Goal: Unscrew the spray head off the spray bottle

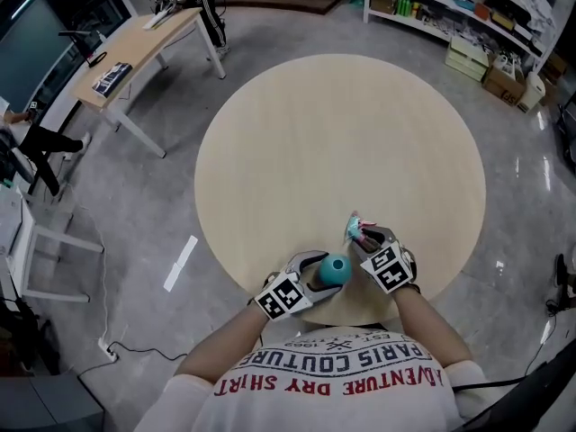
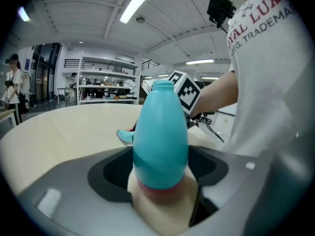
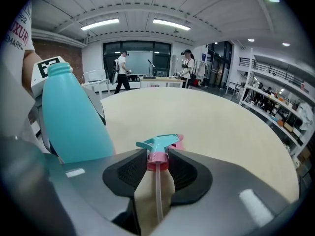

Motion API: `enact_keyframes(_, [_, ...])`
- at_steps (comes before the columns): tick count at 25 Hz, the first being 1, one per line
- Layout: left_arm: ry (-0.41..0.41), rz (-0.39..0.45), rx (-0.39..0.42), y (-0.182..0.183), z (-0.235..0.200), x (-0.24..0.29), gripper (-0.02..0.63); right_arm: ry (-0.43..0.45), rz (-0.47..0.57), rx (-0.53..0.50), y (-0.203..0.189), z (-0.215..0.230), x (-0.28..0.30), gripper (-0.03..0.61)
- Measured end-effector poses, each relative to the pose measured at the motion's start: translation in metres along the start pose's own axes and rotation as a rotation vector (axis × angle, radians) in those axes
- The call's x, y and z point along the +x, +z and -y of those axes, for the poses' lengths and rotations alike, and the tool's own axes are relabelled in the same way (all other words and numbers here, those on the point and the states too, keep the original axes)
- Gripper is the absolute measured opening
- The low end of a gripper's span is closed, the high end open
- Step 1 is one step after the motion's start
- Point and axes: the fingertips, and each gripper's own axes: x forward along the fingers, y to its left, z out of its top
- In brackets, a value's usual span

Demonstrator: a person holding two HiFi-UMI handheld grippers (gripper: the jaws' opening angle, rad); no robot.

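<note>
Spray head (image 3: 158,146) already off the bottle (image 2: 160,132), low in the middle of the right gripper view. Pinched at its pink ring by the right gripper (image 3: 158,171), jaws narrow, thin tube hanging down. Bottle upright near the bottom edge of the table (image 1: 342,133), squeezed by the wide jaws of the left gripper (image 2: 158,178). Hold the bottle straight. Lower the head slowly, lay it flat beside the bottle, away from the edge, then let go.
</note>
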Motion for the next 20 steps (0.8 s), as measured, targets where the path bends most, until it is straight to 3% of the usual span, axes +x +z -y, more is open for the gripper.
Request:
enact_keyframes(7, [0.034, -0.002, 0.012, 0.001, -0.004, 0.003, 0.345, -0.008, 0.017, 0.091, 0.002, 0.006, -0.003, 0.141])
enact_keyframes(13, [0.048, 0.066, -0.067, 0.014, -0.016, -0.015, 0.387, -0.05, 0.089, 0.108, 0.025, 0.013, -0.04, 0.224])
enact_keyframes(14, [0.037, 0.073, -0.088, 0.016, -0.015, -0.027, 0.387, -0.073, 0.109, 0.125, 0.029, 0.014, -0.052, 0.214])
enact_keyframes(16, [0.01, 0.132, -0.154, 0.025, -0.014, -0.057, 0.369, -0.122, 0.165, 0.167, 0.037, 0.015, -0.078, 0.106])
enact_keyframes(18, [-0.019, 0.225, -0.196, 0.046, -0.011, -0.089, 0.255, -0.136, 0.251, 0.214, 0.048, 0.008, -0.107, 0.002])
enact_keyframes(19, [-0.036, 0.262, -0.205, 0.06, -0.009, -0.103, 0.157, -0.121, 0.298, 0.231, 0.056, 0.0, -0.122, 0.002])
enact_keyframes(20, [-0.055, 0.29, -0.216, 0.074, -0.005, -0.115, 0.005, -0.093, 0.341, 0.24, 0.065, -0.012, -0.136, 0.002])
